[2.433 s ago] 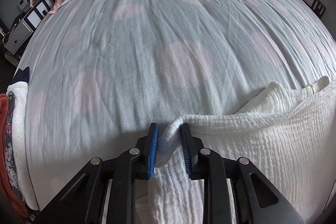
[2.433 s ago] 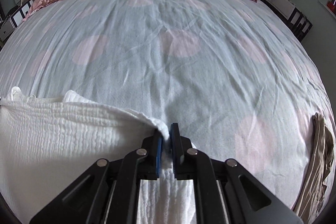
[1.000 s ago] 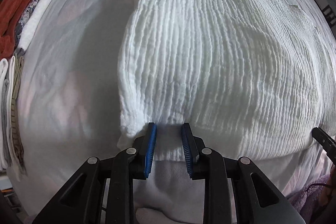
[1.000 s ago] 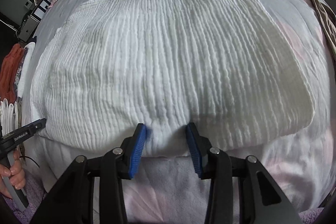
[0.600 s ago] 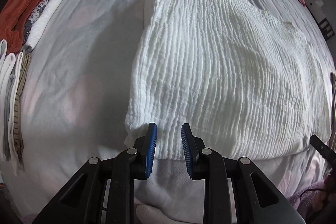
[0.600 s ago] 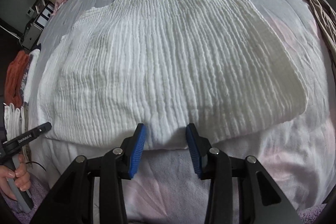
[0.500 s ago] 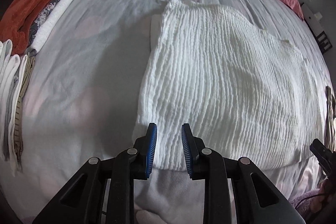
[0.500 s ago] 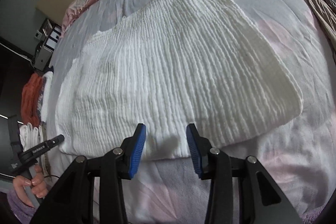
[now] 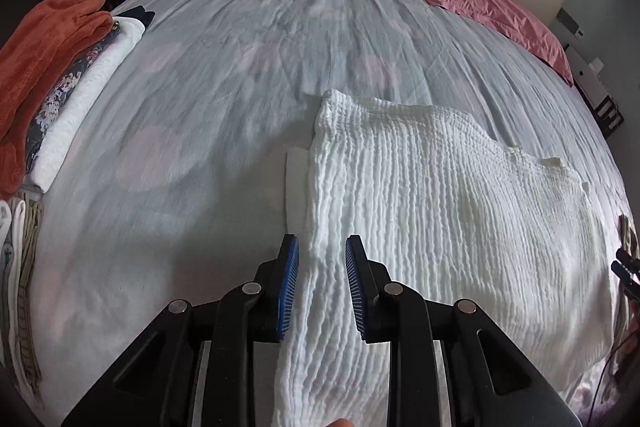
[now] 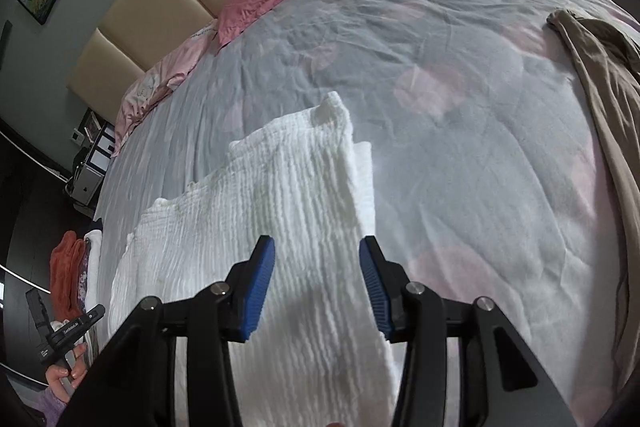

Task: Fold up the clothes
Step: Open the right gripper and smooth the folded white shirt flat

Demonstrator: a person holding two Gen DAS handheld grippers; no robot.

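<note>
A white crinkled garment [image 9: 440,219] lies flat, folded over, on the grey-and-pink bed cover [image 9: 240,67]. In the left wrist view my left gripper [image 9: 322,255] is open, hovering over the garment's near left edge with nothing between its blue pads. In the right wrist view the same white garment [image 10: 260,247] stretches away to the left. My right gripper [image 10: 317,255] is wide open above its near right edge, holding nothing. A narrow strip of an under layer shows beside the fold on both sides.
Folded clothes, orange, floral and white [image 9: 60,79], are stacked at the bed's left edge. A beige garment [image 10: 600,75] lies at the right edge. Pink pillows [image 9: 480,3] and a padded headboard are at the far end. A hand [image 10: 60,375] holds the other gripper at lower left.
Both grippers let go of the white garment's edge after laying it over itself, then drew back and tilted up. The garment now lies folded and still.
</note>
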